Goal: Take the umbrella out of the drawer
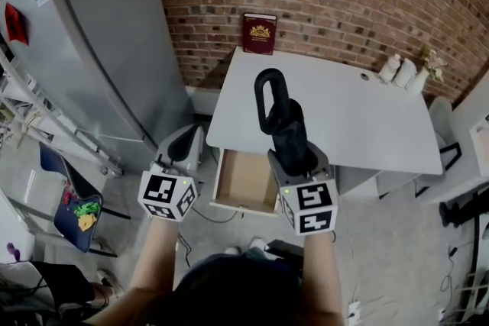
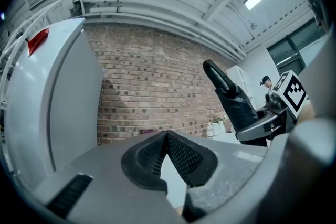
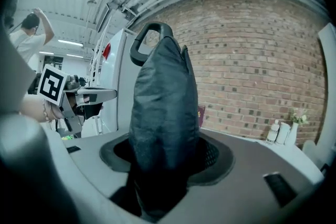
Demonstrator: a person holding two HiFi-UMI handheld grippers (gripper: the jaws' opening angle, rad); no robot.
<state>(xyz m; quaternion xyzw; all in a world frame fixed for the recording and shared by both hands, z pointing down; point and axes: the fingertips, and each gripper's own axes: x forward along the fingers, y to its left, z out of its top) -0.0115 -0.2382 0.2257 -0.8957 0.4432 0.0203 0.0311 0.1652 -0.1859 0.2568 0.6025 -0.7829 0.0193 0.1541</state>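
A black folded umbrella stands up out of my right gripper, its loop handle uppermost, above the white table's front edge. In the right gripper view the umbrella fills the space between the jaws, which are shut on its lower part. The wooden drawer under the table hangs pulled out, and nothing shows inside it. My left gripper is held to the left of the drawer. In the left gripper view its pads meet at the tip with nothing between them.
The white table stands against a brick wall, with a dark red book at its back edge and small white bottles at the right. A tall grey fridge stands at the left. A chair with coloured items sits lower left.
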